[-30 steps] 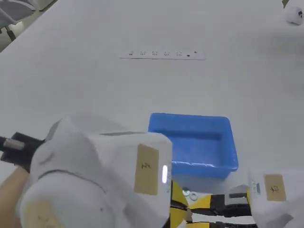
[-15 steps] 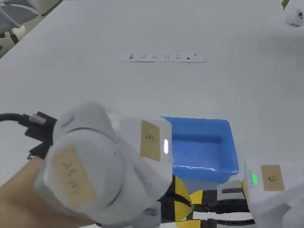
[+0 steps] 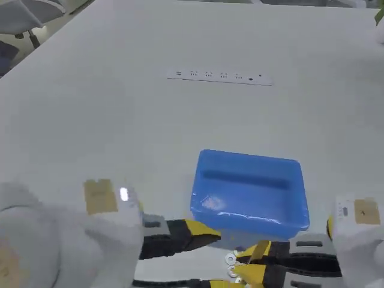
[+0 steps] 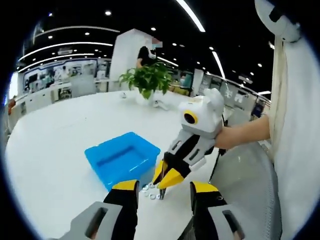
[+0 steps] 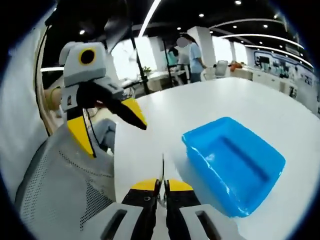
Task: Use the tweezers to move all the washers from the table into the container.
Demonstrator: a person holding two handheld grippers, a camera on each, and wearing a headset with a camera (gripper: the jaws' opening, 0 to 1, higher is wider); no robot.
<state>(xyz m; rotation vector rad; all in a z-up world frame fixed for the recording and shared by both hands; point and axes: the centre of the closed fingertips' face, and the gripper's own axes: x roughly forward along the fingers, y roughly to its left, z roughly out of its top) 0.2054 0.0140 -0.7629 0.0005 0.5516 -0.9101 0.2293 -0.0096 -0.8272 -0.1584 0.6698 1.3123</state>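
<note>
The blue container (image 3: 249, 191) stands on the white table, with a few small washers (image 3: 230, 259) lying just in front of its near wall. My right gripper (image 3: 243, 267) comes in from the lower right, shut on the thin metal tweezers (image 5: 163, 169), whose tips point down at the washers (image 4: 150, 190). My left gripper (image 3: 210, 258) reaches in from the lower left with its jaws wide apart and nothing between them. In the left gripper view the right gripper (image 4: 167, 179) hangs right over the washers, beside the container (image 4: 122, 157).
A white power strip (image 3: 219, 76) lies farther back on the table (image 3: 120, 120). A mesh office chair (image 5: 60, 190) sits at the table's near edge. People stand in the far background of the room.
The left gripper has dropped down and to the left, uncovering the container's left side, and its open jaws now point right. The right gripper has stayed low by the washers.
</note>
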